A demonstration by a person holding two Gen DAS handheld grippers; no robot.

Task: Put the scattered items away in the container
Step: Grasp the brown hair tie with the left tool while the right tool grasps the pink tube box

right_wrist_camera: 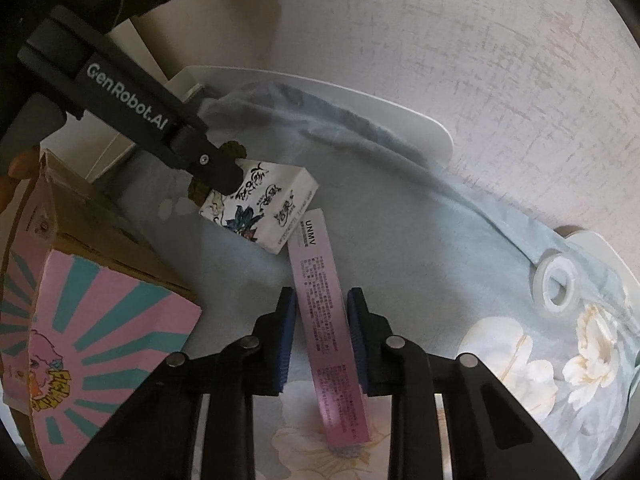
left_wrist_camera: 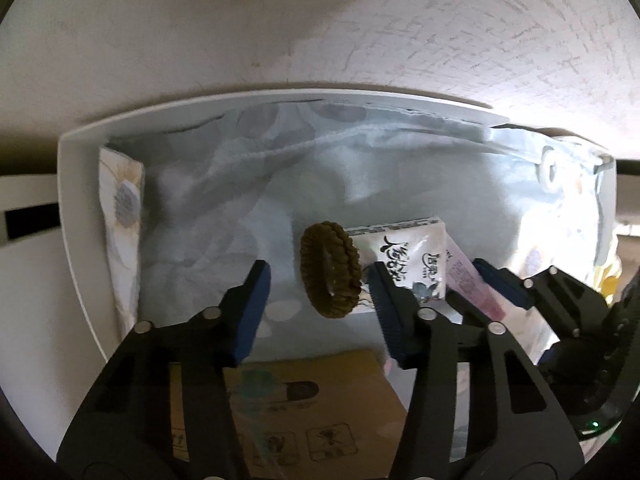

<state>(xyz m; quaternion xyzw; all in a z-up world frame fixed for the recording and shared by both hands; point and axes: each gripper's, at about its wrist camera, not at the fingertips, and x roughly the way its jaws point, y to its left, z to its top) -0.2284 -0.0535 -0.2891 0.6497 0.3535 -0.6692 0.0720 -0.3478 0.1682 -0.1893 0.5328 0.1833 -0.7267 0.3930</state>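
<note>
Cloth [right_wrist_camera: 420, 240] drapes a white tray [left_wrist_camera: 76, 216] holding the strays, cardboard box [right_wrist_camera: 92, 232] at its near-left edge. Right tongs [right_wrist_camera: 321, 340] clamp the pink tube [right_wrist_camera: 324, 320] mid-length for lifting; left tongs [left_wrist_camera: 320, 292] stand apart astride the brown hair tie [left_wrist_camera: 330, 270], against the tissue pack [left_wrist_camera: 404, 260].

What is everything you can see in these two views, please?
Hair tie: one, brown, against the tissue pack.
Tissue pack: one, white, on the cloth.
Slim box: one, pink, beside the tissue pack.
Ring: one, white, on the cloth.
Cloth: one, pale blue, floral, covering the tray.
Tray: one, white.
Cardboard box: one, brown, near edge.
Printed box: one, pink and teal, by the cardboard box.
Left gripper: black, jaws open around the hair tie.
Right gripper: black, jaws shut on the slim box.
</note>
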